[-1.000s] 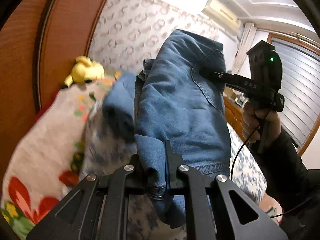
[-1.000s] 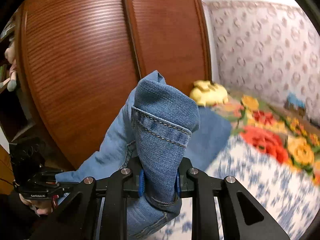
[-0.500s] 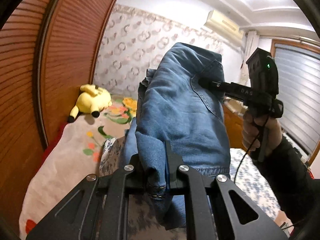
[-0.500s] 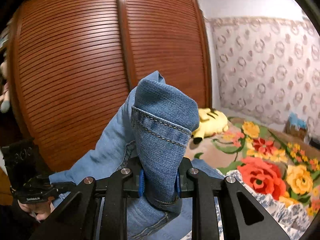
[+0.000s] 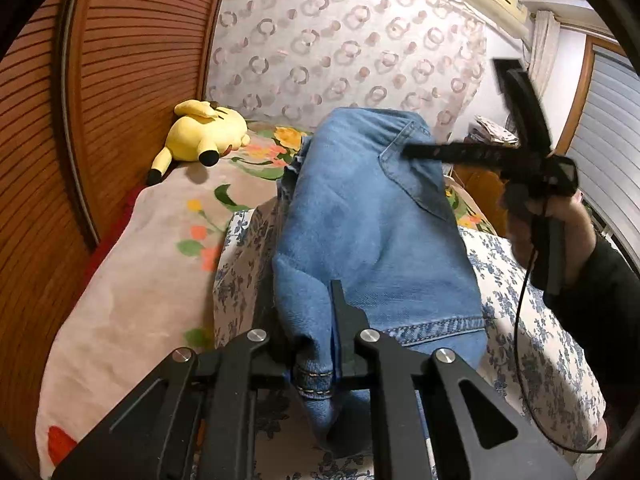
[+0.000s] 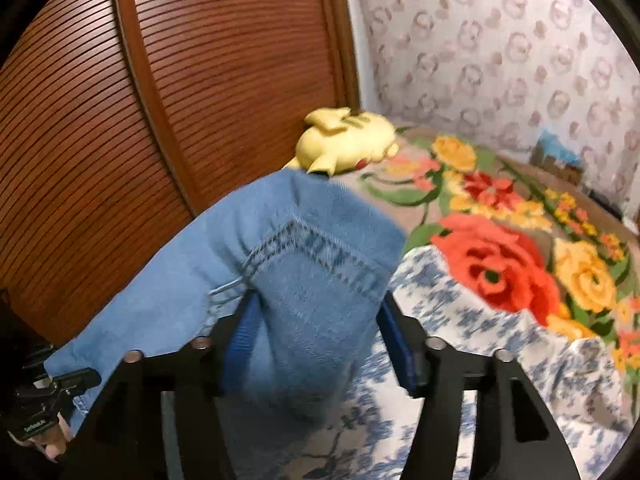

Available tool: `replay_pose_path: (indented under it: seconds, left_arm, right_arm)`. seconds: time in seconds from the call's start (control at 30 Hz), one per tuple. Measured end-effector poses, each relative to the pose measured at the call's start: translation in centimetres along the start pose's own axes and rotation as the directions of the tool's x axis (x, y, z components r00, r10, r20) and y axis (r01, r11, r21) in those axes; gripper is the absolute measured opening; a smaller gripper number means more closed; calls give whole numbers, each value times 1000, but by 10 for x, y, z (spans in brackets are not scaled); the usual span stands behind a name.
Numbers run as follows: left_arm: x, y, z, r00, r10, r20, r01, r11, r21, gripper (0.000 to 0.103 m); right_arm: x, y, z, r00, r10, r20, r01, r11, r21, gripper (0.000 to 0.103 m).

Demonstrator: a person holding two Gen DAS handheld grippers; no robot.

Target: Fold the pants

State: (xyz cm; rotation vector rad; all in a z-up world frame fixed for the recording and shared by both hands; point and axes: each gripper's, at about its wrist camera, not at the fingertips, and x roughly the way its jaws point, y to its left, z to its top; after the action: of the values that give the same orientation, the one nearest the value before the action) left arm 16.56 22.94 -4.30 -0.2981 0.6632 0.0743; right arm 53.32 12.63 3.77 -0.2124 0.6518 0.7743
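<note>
The blue denim pants (image 5: 372, 232) hang folded between my two grippers above the bed. My left gripper (image 5: 316, 344) is shut on the hem edge of the pants. In the left wrist view the right gripper (image 5: 412, 152) sits at the far top corner of the denim, blurred. In the right wrist view my right gripper (image 6: 316, 320) has its blue pads spread wide apart, with the pants (image 6: 304, 276) bunched loosely between them. The left gripper (image 6: 52, 396) shows at the lower left, holding the other end.
A bed with a blue-and-white floral sheet (image 5: 532, 320) and a flowered blanket (image 6: 500, 248) lies below. A yellow plush toy (image 5: 204, 136) lies near the brown slatted wardrobe (image 5: 112, 92). A patterned wall (image 5: 340, 48) stands behind.
Both grippers have dropped toward the bed with the pants. The right gripper's jaws have spread from clamped to wide apart.
</note>
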Motion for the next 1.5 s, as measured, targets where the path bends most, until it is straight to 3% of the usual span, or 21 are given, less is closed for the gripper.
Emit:
replay_pose_path:
  seconds: [0.13,0.17,0.2,0.23,0.37,0.5,0.73,0.87,1.0,1.07,1.17,1.33,1.5]
  left_arm:
    - [-1,-1,-3,1000,8,-2,-8,1000,-9,15]
    - [-1,-2,-3,1000,10,-3,-10,1000,-9,15]
    - [0,-3,-3,1000,13,-3,-13,1000,-9,15]
    - [0,-3,-5,1000,16,-4,-16,1000,-9,15]
    - [1,-7,-5,1000,29,1,-29,1000,-7,17]
    - [-1,-12,1,999,44,-6,-44,999,-7,18]
    - [-18,-26,6,995,96,17,-97,994,40,27]
    - [-34,-37,4,994,98,53,-102,993,63,45]
    - [-50,-51,1,993,89,79,-96,992,85,55]
    - [-58,-60,-1,992,78,97,-88,991,101,74]
    - [-69,-75,-4,991,53,120,-68,989,128,83]
    - [-82,-101,-13,989,45,143,-69,982,174,88]
    - [-86,-120,-23,990,26,141,-55,977,204,88]
  right_arm:
    - [-28,24,-18,994,-54,95,55,998,-17,63]
    - [-30,28,-20,993,-53,109,56,998,-24,59]
    - [-27,31,-22,993,-45,106,48,999,-26,50]
    - [-21,34,-23,996,-35,85,37,999,-22,48]
    - [24,26,-32,999,-47,-1,47,999,-27,46]
    - [11,13,-30,1000,-12,13,11,999,44,47]
    - [-72,28,-64,994,-49,95,47,999,23,47]
    - [-129,42,-109,988,-55,143,52,998,27,47]
    - [-170,49,-148,983,-62,171,57,998,32,47]
    - [-188,54,-162,981,-71,179,66,997,37,47]
    - [-217,60,-183,977,-84,195,75,996,52,47]
    - [-255,68,-209,971,-121,204,107,991,79,47]
    - [-287,73,-242,967,-157,201,138,985,106,58]
